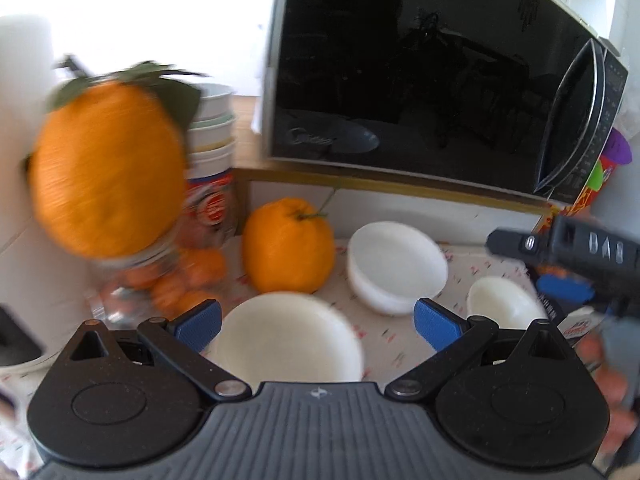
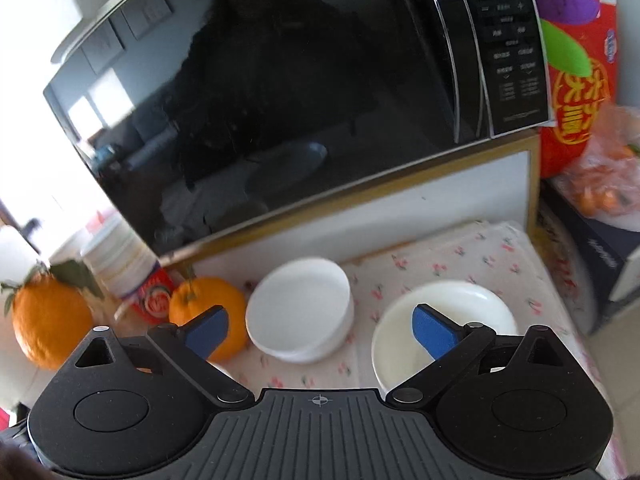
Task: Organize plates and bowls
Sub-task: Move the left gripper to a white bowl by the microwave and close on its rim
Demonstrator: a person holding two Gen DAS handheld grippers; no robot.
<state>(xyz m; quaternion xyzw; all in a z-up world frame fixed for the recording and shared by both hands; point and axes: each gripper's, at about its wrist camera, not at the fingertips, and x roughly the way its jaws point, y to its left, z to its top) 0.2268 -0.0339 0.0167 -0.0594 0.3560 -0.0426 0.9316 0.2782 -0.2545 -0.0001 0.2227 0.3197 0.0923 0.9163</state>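
Hovering with both tongs, left [image 1: 316, 322] and right [image 2: 320, 330], spread wide and empty, three white bowls [image 1: 398, 266] sit loose at twelve o'clock, unstacked.

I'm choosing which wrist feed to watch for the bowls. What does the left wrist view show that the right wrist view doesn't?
Only the left wrist view shows a third white dish, the near shallow bowl between the open left gripper pads, a glass jar of small oranges, and the right gripper from the side. Only the right wrist view shows the microwave's control panel and a dark box. Both show the straight-sided white bowl, the small bowl, two large oranges and the stacked bowls.
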